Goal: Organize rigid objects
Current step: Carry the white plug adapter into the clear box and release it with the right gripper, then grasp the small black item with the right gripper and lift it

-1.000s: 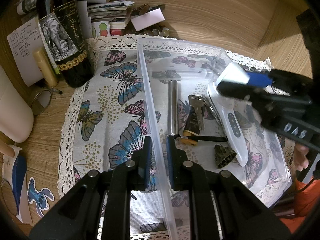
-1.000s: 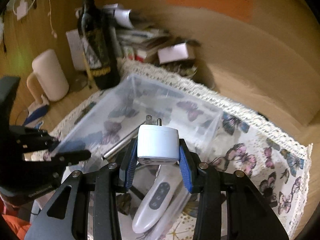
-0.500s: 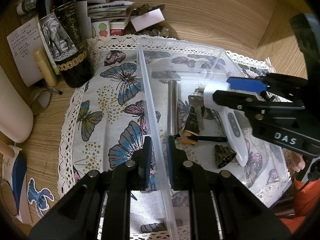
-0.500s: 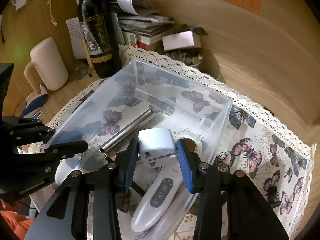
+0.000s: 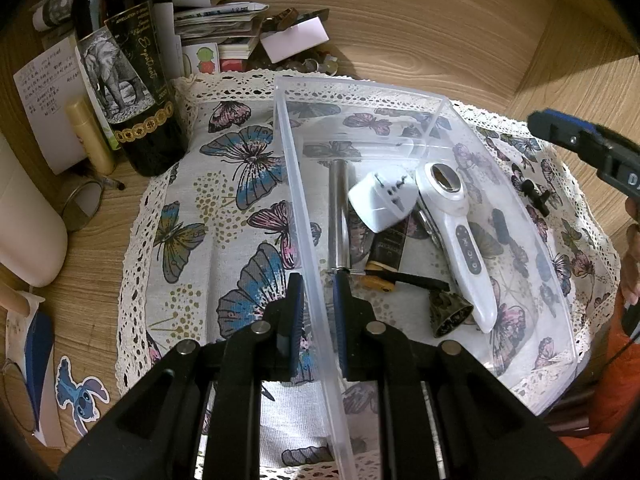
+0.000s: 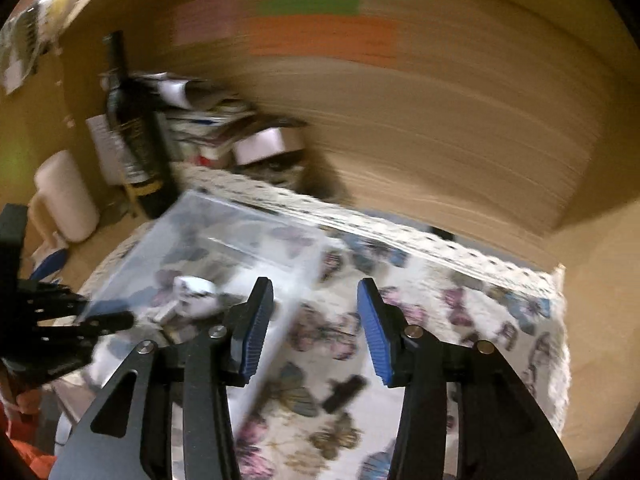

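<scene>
Nearest in the left wrist view, left gripper (image 5: 316, 308) clamped on the near-left wall of the clear plastic bin (image 5: 556, 264), one blue pad outside, one inside the wall. Just past the inner pad, a metal tube (image 5: 339, 212) lying lengthwise along the bin floor. Beside it to the right, a yellow-and-black strap piece (image 5: 400, 278) and a small bronze bell (image 5: 450, 314) on its side. Farther in, a white plug adapter (image 5: 380, 200) lying tilted on a dark packet (image 5: 390, 246), socket face up, touching the white handheld device (image 5: 460, 232), whose round head points away and whose handle runs back toward the bell. Under the bin, a butterfly-print cloth (image 5: 208, 216) with lace edging, spread on the wooden desk (image 5: 420, 24). On the cloth outside the bin's right wall, a small black clip (image 5: 534, 194). At the far left, a dark wine bottle (image 5: 128, 80) with an elephant label, standing upright at the cloth's corner, a pale tube (image 5: 90, 136) just beside it, stacked papers and books (image 5: 218, 24) behind. In the right wrist view, heavily blurred, right gripper (image 6: 316, 332) spread wide with nothing between its blue pads, hovering above the cloth beyond the bin's right wall; adapter visible as a white blur inside the bin at left; black clip on the cloth below the pads.
</scene>
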